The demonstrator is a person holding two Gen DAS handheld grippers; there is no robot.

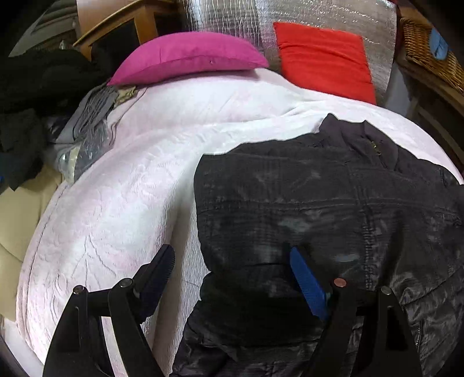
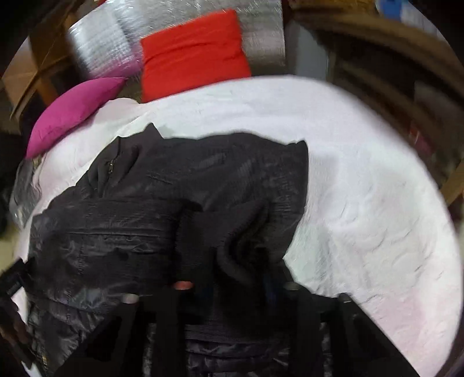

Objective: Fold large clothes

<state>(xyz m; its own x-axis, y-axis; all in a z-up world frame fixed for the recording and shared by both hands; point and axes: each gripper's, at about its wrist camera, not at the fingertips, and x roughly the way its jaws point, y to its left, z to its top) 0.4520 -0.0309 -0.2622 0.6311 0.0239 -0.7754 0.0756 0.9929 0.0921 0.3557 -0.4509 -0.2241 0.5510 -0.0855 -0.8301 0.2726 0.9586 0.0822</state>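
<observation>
A black quilted jacket (image 1: 333, 203) lies on the white bedspread (image 1: 130, 188), collar toward the pillows. My left gripper (image 1: 232, 261) is open and empty above the jacket's left edge; its blue-padded finger (image 1: 307, 284) is over the jacket, the other finger (image 1: 158, 272) over the bedspread. In the right wrist view the jacket (image 2: 145, 217) fills the centre. My right gripper (image 2: 223, 278) is shut on the jacket's knitted sleeve cuff (image 2: 208, 240), which hides the fingertips. The view is motion-blurred.
A magenta pillow (image 1: 188, 55) and a red pillow (image 1: 324, 61) lie at the bed's head against silver foil sheeting (image 1: 290, 17). A pile of clothes (image 1: 34, 101) lies left of the bed. A wicker basket (image 1: 429, 49) stands at the right.
</observation>
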